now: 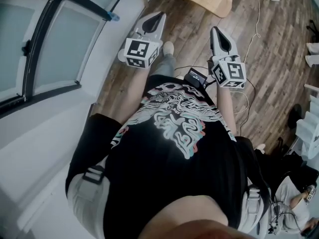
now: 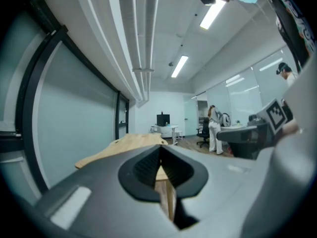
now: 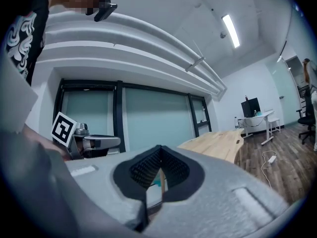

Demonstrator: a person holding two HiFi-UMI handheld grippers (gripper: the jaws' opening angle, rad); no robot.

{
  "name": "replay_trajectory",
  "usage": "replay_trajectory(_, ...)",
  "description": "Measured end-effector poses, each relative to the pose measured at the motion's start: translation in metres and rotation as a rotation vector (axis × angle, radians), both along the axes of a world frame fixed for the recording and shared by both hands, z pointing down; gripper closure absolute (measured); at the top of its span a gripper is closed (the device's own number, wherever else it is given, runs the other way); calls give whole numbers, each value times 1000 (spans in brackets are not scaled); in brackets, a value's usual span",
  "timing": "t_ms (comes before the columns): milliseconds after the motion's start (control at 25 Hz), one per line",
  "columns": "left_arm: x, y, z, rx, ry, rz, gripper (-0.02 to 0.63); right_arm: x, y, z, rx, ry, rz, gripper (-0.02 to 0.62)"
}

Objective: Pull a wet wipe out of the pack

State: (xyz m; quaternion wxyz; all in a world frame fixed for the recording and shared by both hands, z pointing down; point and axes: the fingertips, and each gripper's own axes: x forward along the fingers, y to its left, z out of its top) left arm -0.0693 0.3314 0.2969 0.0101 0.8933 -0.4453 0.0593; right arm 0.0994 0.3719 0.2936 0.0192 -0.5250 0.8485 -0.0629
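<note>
Beyond the person's black printed T-shirt (image 1: pixel 174 133), left tongs (image 1: pixel 160 16) and right tongs (image 1: pixel 216 30) are both clenched on nothing; no wipe pack shows, so locating it comes first

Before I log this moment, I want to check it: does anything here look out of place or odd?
Nothing is spilled or damaged. One thing is odd: no wipe pack shows in any view. The left gripper and the right gripper hang shut and empty above the wooden floor, where a loose white cable lies.
</note>
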Motion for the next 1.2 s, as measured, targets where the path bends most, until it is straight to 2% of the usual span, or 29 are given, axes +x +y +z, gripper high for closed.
replay_trajectory(200,2,-24,14,-15,-18,-5,620,1,-18,6,9,-20,-22,597)
replay_trajectory(520,-3,-78,21,-17,-14,-35,620,2,-75,6,-2,-24,-44,597)
replay_trajectory(920,7,-173,8,6,-4,15,620,-1,-163,4,-28,0,-28,597)
replay_trajectory(1200,-8,-240,19,-6,-37,39,620,-13,-222,18,-71,11,2,597)
